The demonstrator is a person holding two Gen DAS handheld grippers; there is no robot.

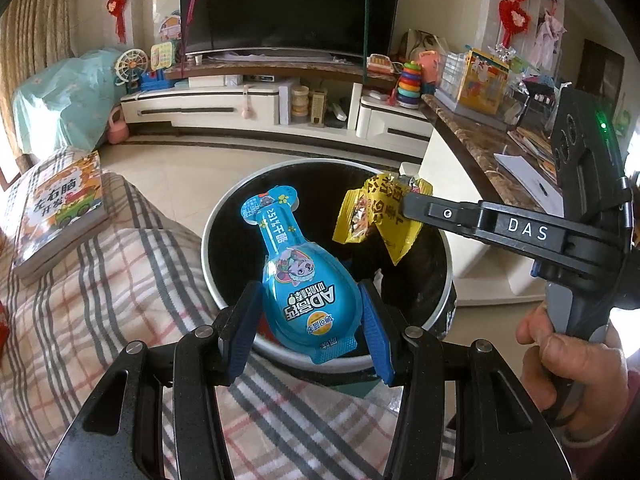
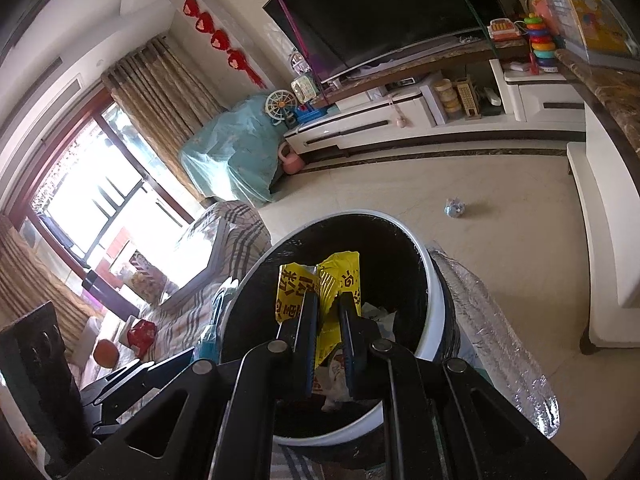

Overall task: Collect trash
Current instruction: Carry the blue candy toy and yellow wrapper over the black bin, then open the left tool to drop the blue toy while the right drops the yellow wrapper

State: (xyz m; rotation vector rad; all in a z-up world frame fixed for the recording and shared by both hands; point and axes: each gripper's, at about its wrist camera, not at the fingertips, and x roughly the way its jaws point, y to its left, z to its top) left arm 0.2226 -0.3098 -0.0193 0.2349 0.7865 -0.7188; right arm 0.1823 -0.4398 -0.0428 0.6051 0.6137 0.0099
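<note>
With the left gripper [image 1: 308,320] clamping the blue bottle-shaped snack wrapper [image 1: 298,276] and the right gripper [image 2: 328,344] pinching the crumpled yellow foil packet [image 2: 320,292] above the round white-rimmed black bin [image 1: 240,196], both should release only once centred over its mouth.

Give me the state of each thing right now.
Left tool: shut on blue pack.
Blue pack: held over bin.
Right tool: shut on yellow wrapper.
Yellow wrapper: crumpled, held over bin.
Bin: open, black-lined, trash inside.
Floor scrap: not picked up.
</note>
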